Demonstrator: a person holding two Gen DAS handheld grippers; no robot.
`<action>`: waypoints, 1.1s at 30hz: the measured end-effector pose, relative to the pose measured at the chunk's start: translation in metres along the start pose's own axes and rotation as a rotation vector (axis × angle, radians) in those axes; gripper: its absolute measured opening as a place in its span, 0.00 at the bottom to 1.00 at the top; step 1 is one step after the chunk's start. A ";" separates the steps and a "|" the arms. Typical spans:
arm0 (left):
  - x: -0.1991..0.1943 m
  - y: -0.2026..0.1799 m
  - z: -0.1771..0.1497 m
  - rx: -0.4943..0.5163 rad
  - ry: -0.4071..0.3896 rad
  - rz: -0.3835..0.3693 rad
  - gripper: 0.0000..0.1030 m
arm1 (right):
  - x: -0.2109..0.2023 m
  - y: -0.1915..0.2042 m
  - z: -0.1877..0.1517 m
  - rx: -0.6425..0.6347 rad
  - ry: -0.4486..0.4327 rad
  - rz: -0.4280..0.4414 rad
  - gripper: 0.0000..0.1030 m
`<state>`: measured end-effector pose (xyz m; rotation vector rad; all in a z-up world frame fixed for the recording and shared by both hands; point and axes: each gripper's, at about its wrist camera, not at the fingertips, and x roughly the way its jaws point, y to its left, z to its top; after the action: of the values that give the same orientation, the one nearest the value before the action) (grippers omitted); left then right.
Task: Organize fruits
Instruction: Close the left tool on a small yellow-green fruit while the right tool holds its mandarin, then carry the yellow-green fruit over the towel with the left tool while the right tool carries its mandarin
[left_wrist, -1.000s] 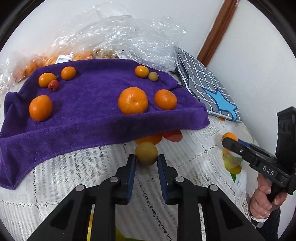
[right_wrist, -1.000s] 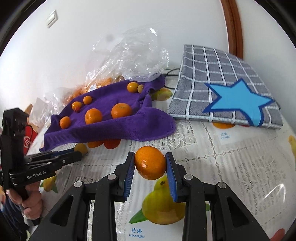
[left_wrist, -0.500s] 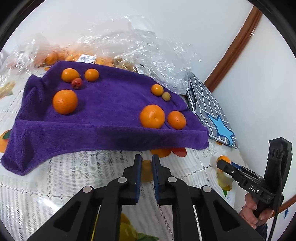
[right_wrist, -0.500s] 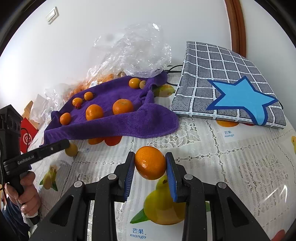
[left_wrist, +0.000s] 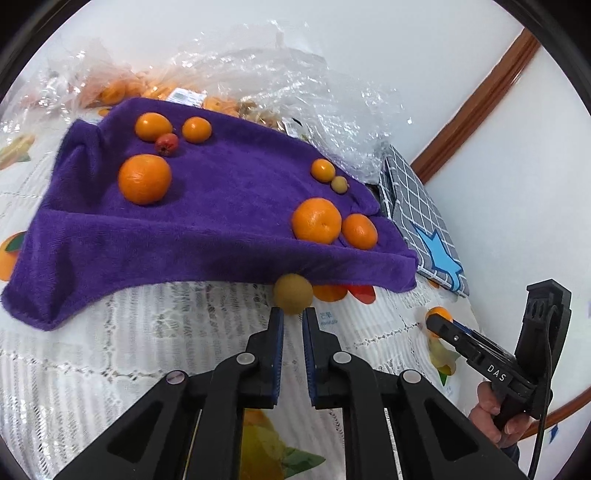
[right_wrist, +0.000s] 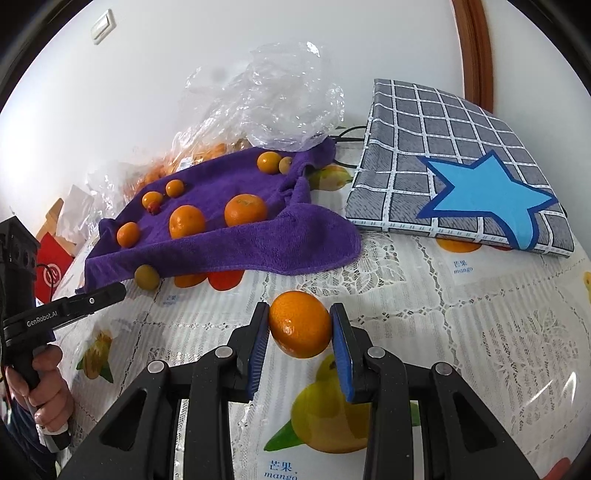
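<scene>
The left wrist view sits low behind the left tool (left_wrist: 292, 325), looking steeply down and forward over the bench (left_wrist: 110, 354) at the near edge of the purple towel (left_wrist: 221, 206), close by. The right wrist view looks down past the right tool (right_wrist: 299, 325), farther right, facing the towel (right_wrist: 258, 240) and the checked cushion (right_wrist: 443, 147) at the far wall. Both views share towel, cushion (left_wrist: 417, 206), plastic wrap (left_wrist: 295, 74) and each other's tool.
</scene>
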<state>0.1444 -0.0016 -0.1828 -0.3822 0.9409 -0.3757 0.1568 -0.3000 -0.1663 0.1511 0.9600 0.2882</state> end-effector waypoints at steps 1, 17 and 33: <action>0.003 -0.002 0.001 0.008 0.010 0.001 0.19 | 0.000 0.001 0.000 -0.001 0.000 0.000 0.32; 0.014 -0.021 0.012 0.073 0.005 0.129 0.25 | 0.002 0.003 0.001 -0.013 0.009 0.020 0.32; -0.045 0.021 0.090 0.061 -0.138 0.239 0.25 | 0.019 0.042 0.089 -0.081 -0.056 -0.003 0.32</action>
<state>0.1983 0.0517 -0.1128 -0.2337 0.8276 -0.1567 0.2332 -0.2541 -0.1205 0.0836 0.8917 0.3181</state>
